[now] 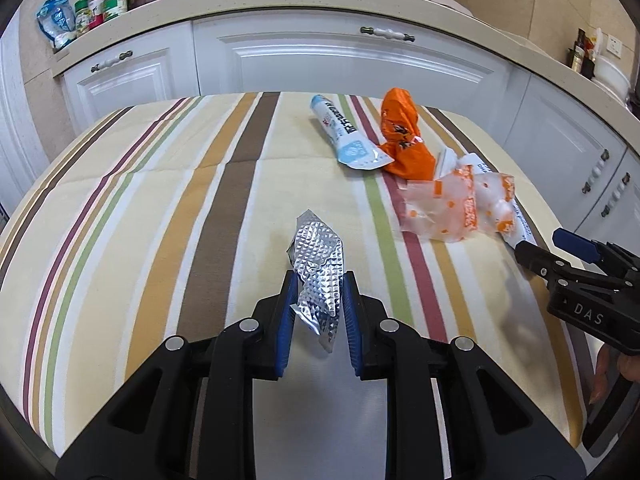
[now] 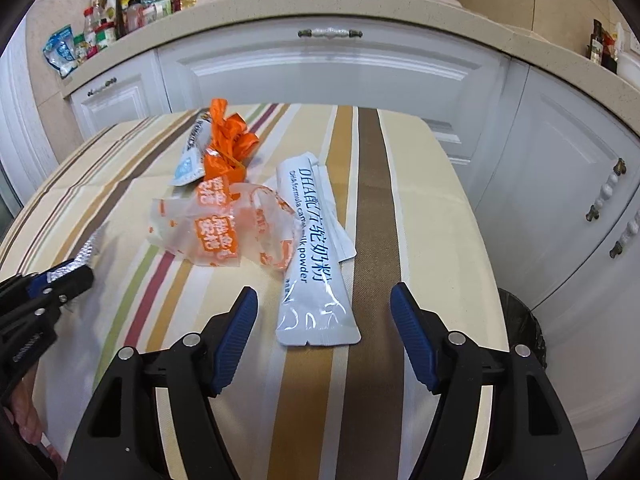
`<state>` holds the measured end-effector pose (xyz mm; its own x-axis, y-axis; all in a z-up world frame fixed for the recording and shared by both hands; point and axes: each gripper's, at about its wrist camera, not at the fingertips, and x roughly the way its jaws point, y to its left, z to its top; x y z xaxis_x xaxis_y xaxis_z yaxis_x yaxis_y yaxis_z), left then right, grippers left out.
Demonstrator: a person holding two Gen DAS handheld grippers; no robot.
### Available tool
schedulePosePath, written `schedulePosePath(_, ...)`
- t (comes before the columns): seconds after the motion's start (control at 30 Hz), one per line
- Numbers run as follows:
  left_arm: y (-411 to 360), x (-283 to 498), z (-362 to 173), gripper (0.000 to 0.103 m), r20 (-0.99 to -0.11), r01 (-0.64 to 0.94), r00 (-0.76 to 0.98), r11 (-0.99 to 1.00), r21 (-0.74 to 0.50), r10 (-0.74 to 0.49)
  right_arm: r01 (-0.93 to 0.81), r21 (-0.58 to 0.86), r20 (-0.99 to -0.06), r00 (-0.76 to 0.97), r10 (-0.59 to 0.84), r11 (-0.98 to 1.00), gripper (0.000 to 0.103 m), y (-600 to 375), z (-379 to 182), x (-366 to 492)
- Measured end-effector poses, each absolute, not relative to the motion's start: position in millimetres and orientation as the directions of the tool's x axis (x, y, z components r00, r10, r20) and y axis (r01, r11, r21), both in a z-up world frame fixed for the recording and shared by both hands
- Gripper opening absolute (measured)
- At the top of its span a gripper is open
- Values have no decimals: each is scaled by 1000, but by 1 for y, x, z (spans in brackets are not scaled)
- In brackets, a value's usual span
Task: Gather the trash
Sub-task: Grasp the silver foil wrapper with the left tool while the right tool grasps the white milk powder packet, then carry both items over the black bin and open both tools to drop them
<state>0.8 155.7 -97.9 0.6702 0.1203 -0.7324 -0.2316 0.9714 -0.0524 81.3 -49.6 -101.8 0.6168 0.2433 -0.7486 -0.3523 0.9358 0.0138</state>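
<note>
The left gripper (image 1: pixel 318 300) has its blue-padded jaws closed narrowly on a crumpled silver foil wrapper with an embossed diamond pattern (image 1: pixel 318 276), pinched across its lower half, with most of the foil sticking out ahead over the striped cloth-covered surface (image 1: pixel 160 200). Foil like this is very light and thin; it creases rather than springs back, so a mid-body pinch should hold, though a loose corner could tear or slide out if tugged.

The right gripper (image 2: pixel 324 312) hangs with its jaws wide apart, straddling the near end of a long white milk-powder sachet with blue lettering (image 2: pixel 314 272) that lies flat on the surface. The sachet looks empty and glossy, so it is probably slippery and hard to get under; the sealed near end, being the stiffest part, seems the better place to take hold, edge-on.

Its far end touches or passes under a translucent plastic wrapper with orange print (image 2: pixel 216 224), limp and crinkly, best gathered at a bunched fold. Beyond that lie a crumpled orange plastic wrapper (image 2: pixel 228 148) and, touching it, a pale blue and white tube-shaped packet (image 1: pixel 344 132).

A dark bin lined with a black bag (image 2: pixel 524 320) stands just past the right edge of the surface, a likely destination.
</note>
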Motion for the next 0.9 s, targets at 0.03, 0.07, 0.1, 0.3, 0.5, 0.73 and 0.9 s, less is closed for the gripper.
schedulePosePath(0.03,157,1,-98,22,-733,-234,670,971,-55,120,-350,20,-756,608,243,937,67,-50,-103,84)
schedulePosePath(0.07,158,1,-98,22,-733,-235,669,970,-57,119,-347,36,-762,598,250,937,67,-50,-105,89)
schedulePosePath(0.1,158,1,-99,22,-734,-235,669,970,-59,117,-346,43,-765,592,253,937,67,-51,-105,91)
schedulePosePath(0.3,156,0,-99,22,-732,-228,673,971,-67,107,-374,34,-781,569,258,927,38,-49,-109,91)
schedulePosePath(0.5,153,-2,-96,22,-725,-226,680,972,-64,111,-376,30,-752,602,269,926,37,-54,-103,76)
schedulePosePath(0.73,141,-7,-85,22,-705,-202,702,977,-62,100,-352,29,-705,656,269,936,37,-68,-86,64)
schedulePosePath(0.9,123,-8,-75,22,-686,-155,724,986,-62,71,-319,29,-678,690,253,947,37,-85,-77,55)
